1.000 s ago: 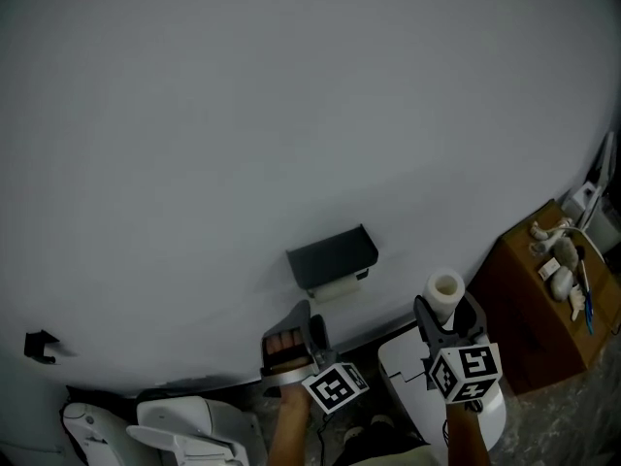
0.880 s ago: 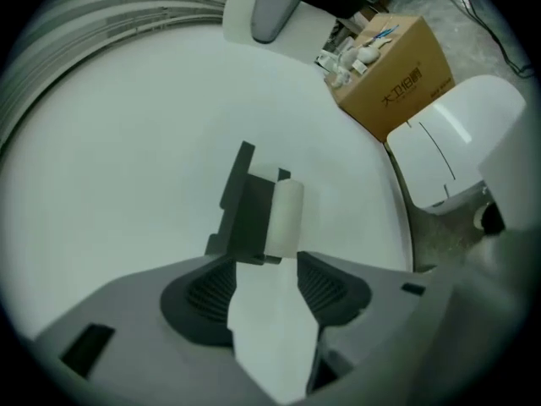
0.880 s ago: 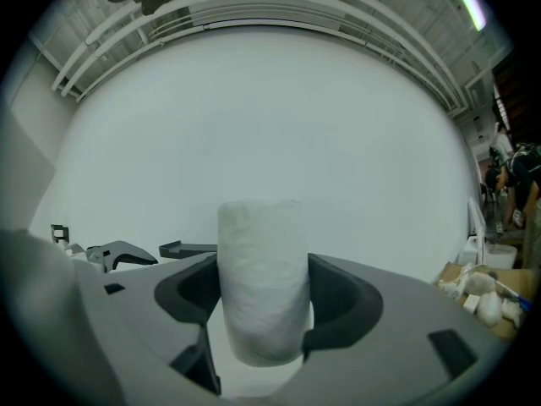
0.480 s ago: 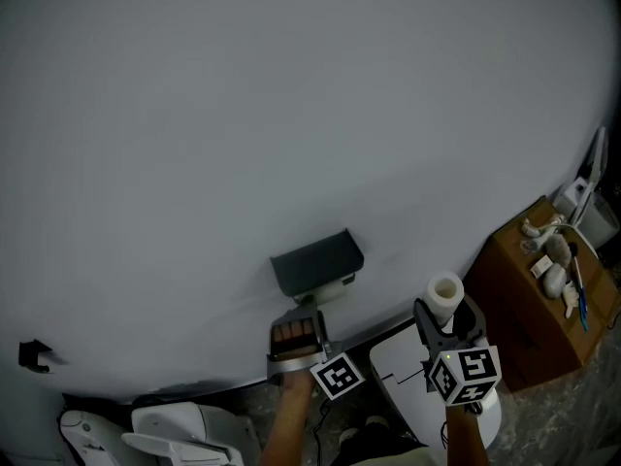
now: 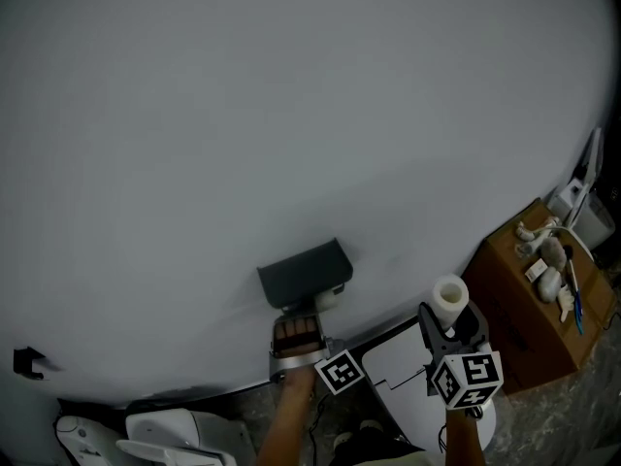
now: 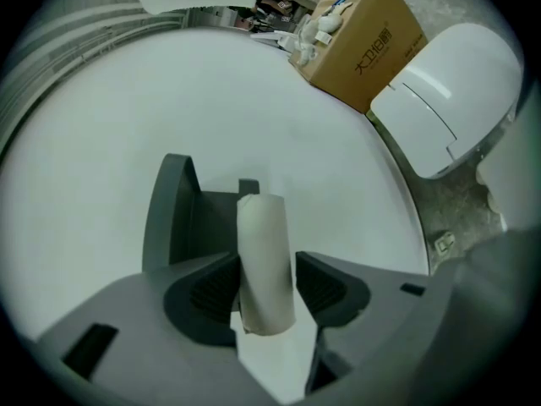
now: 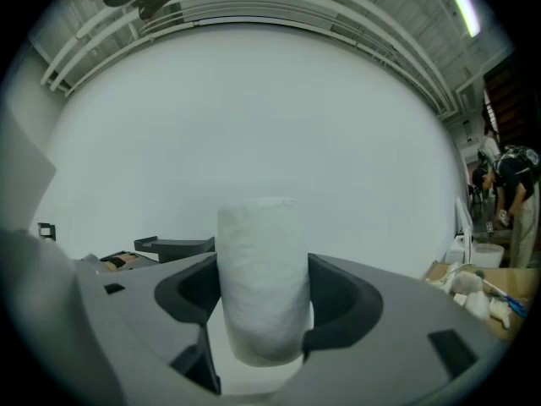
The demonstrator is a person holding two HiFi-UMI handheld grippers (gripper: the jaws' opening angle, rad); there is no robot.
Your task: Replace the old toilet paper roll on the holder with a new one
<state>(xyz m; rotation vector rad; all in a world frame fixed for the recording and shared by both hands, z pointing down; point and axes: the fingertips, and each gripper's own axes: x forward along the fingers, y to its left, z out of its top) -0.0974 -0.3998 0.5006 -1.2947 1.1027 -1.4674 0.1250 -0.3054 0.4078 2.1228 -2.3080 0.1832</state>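
I count two paper rolls, two grippers, one holder, one cardboard box and one toilet.

My left gripper (image 6: 266, 286) is at the dark holder (image 5: 303, 272) on the white wall (image 5: 291, 115). Its jaws are clamped on either side of the thin old roll (image 6: 264, 260), which sits just in front of the holder's flap. A loose sheet hangs from the roll down between the jaws. In the head view that roll (image 5: 330, 299) shows only as a pale sliver under the flap. I cannot tell whether it is still seated on its bar.

My right gripper (image 7: 262, 299) is well off to the right of the holder, with its jaws clenched around the full new roll (image 7: 260, 277). The roll stands upright, and the open end of its core faces the head camera (image 5: 449, 297).

The cardboard box (image 5: 529, 299) stands open by the wall at the right. It holds several small pale things and something blue, all too small to name. The white toilet (image 5: 412, 372) lies below the right gripper, partly covered by it and cut off at the bottom edge. White shapes at the lower left are also cut off.
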